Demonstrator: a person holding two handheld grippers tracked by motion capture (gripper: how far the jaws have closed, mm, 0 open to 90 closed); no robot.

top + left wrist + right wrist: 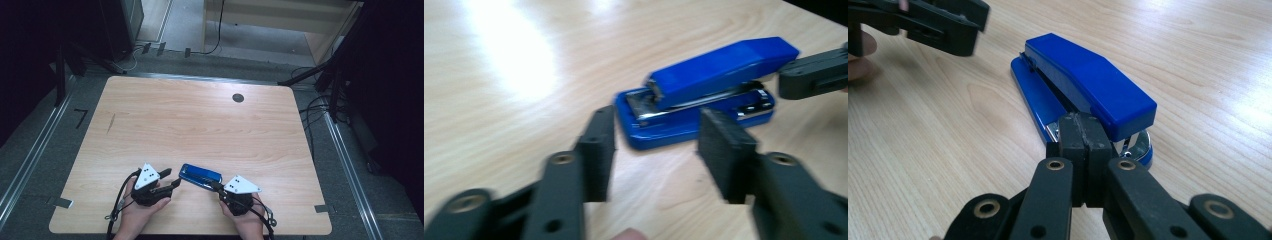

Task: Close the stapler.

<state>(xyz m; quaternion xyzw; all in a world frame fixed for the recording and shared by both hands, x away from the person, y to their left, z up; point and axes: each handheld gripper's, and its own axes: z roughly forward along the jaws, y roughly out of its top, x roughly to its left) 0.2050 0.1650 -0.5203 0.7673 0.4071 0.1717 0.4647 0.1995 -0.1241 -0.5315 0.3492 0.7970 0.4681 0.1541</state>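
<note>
The right gripper (1084, 150), jaws clenched together with nothing between, touches the blue plastic stapler (1083, 85) on the wooden counter (200, 120); the left gripper (656, 145), jaws released, sits just beside it.

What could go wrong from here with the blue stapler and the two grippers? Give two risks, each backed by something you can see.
1. The right gripper has its fingers shut together against one end of the blue stapler; a push there could slide or swivel it across the smooth wooden table.
2. The left gripper stands open just short of the stapler's other end, touching nothing, so that end is unsteadied. Closing askew, its fingers could knock the raised top arm.
</note>
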